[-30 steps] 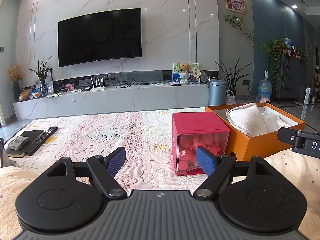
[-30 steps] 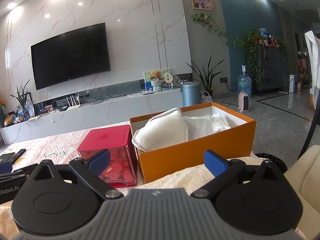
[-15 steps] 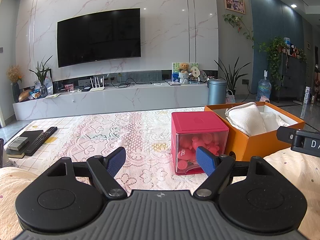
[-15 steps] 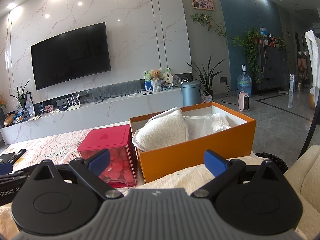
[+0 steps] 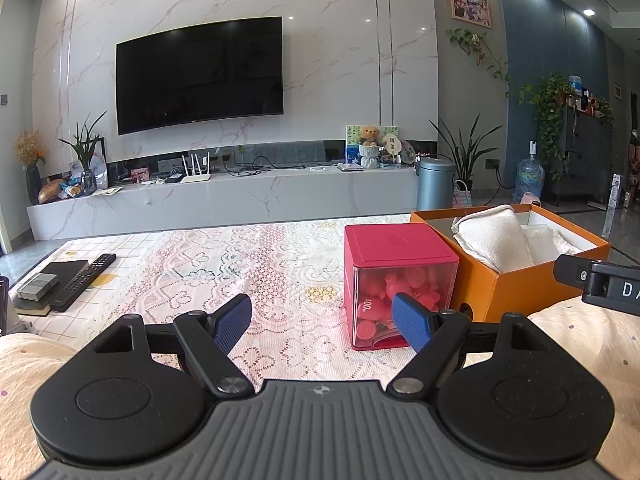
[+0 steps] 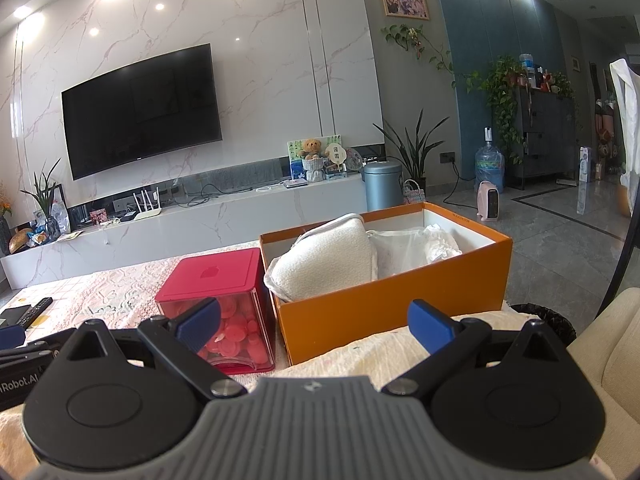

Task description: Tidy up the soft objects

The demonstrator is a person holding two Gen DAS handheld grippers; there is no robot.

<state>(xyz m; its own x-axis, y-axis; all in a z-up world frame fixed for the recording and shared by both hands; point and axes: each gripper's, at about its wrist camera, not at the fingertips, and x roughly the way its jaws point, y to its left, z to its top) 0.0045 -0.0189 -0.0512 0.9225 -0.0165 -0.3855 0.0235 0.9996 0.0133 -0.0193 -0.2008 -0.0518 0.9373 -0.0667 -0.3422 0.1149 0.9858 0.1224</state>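
Spreading ahead of both grippers, a lace-patterned tablecloth covers the table, pale with pink and green motifs. Beyond it, past the far edge, runs a marble TV console under a black wall-mounted television.

Directly ahead of the right gripper stands an open orange cardboard box; from the left gripper it lies ahead and to the right. Inside the box, a folded white towel leans against the end nearer the left gripper, its top rising above the rim. Beside it, toward the other end, sits crumpled white material in clear plastic; what it is cannot be told.

Just beside the orange box, on its left as seen from either gripper, stands a red-lidded clear container filled with red pieces; whether the two touch cannot be told. In the left wrist view its front face sits just beyond the right blue fingertip.

Far to the left of the left gripper, a black remote control lies near the cloth's edge, beside a dark book carrying a small grey box.

The left gripper hangs low over the cloth with its blue-padded fingers spread wide and nothing between them. The right gripper is likewise spread wide and empty, hovering above cream fabric just short of the orange box.
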